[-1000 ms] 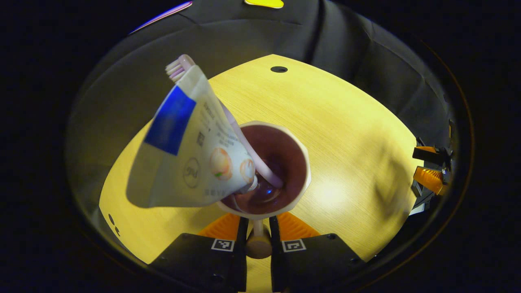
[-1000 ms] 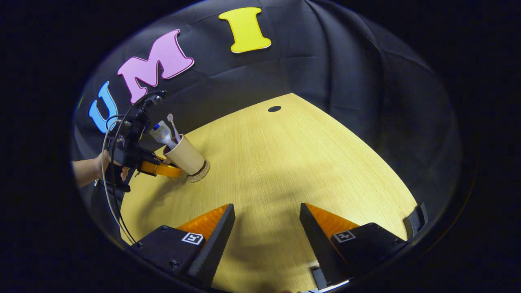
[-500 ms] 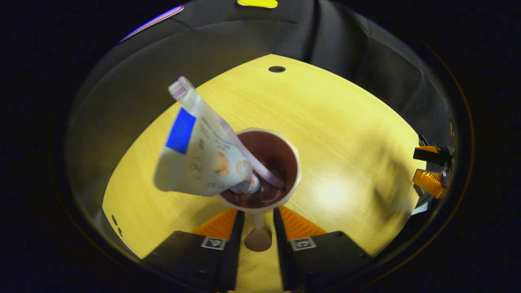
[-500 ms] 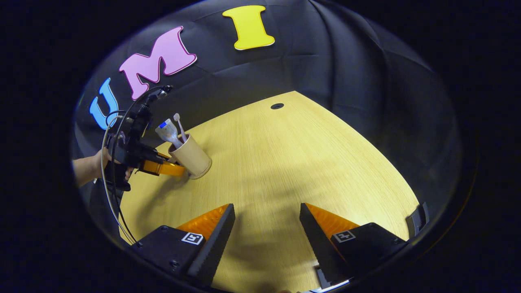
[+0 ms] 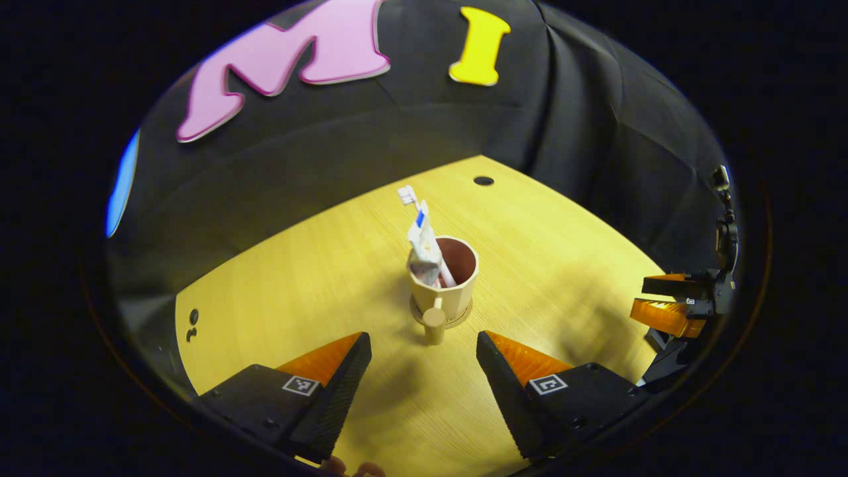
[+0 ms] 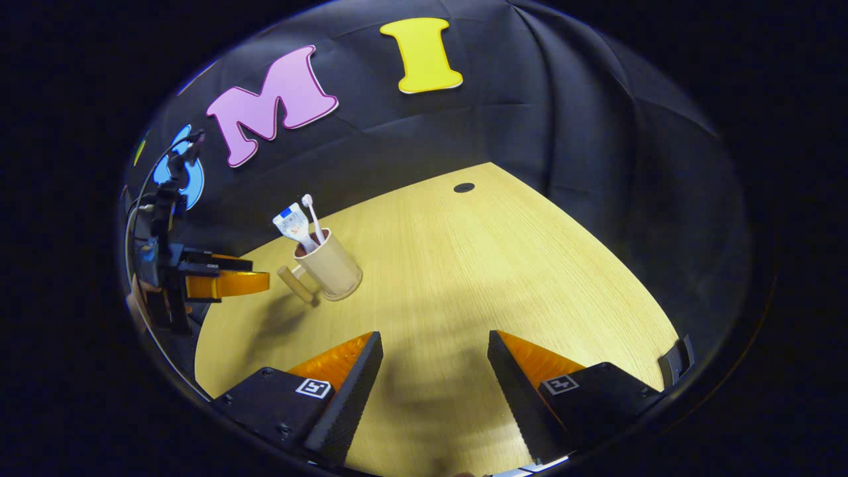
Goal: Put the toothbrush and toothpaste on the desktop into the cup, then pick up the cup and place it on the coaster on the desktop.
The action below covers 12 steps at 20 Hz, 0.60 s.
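bare desktop (image 5: 291,278) around cup (image 5: 442,285)

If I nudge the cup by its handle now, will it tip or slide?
Probably top-heavy: the toothpaste and toothbrush lean out above the cup rim, all to one side. It sits on a coaster, so it may slide off the edge and wobble. It looks light, so go gently.

Dim booth, soft shadows, fisheye-warped edges
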Tool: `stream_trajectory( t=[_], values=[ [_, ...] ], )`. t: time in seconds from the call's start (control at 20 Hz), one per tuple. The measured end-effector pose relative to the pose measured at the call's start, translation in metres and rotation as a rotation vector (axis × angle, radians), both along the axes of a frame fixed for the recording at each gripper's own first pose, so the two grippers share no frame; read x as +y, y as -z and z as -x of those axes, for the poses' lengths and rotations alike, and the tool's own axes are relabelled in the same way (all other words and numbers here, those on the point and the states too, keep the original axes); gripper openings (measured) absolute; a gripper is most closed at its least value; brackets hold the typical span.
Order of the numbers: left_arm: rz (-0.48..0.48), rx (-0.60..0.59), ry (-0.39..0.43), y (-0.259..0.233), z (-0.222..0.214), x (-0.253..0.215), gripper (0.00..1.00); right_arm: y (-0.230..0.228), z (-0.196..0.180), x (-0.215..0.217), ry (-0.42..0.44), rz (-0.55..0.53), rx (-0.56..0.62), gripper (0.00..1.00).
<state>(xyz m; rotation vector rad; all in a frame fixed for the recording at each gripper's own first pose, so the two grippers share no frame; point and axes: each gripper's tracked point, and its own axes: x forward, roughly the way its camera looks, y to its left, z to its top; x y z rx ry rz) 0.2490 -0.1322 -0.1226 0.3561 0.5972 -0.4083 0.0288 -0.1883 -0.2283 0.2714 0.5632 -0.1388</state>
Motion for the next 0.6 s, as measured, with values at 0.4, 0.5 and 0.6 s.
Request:
stream_trajectory(
  t=[0.4,0.5,0.6],
  values=[
    [0.212,-0.242,-0.293,-0.036,0.137,0.089,0.99,-0.055,0.019,0.081,-0.092,0.023,-0.084,0.98],
    [0.242,-0.224,-0.324,-0.029,0.166,0.107,0.99,-0.062,0.029,0.104,-0.131,0.031,-0.099,0.98],
    [0.263,-0.241,-0.345,-0.031,0.187,0.126,0.99,-0.062,0.048,0.118,-0.166,0.057,-0.092,0.98]
  ],
)
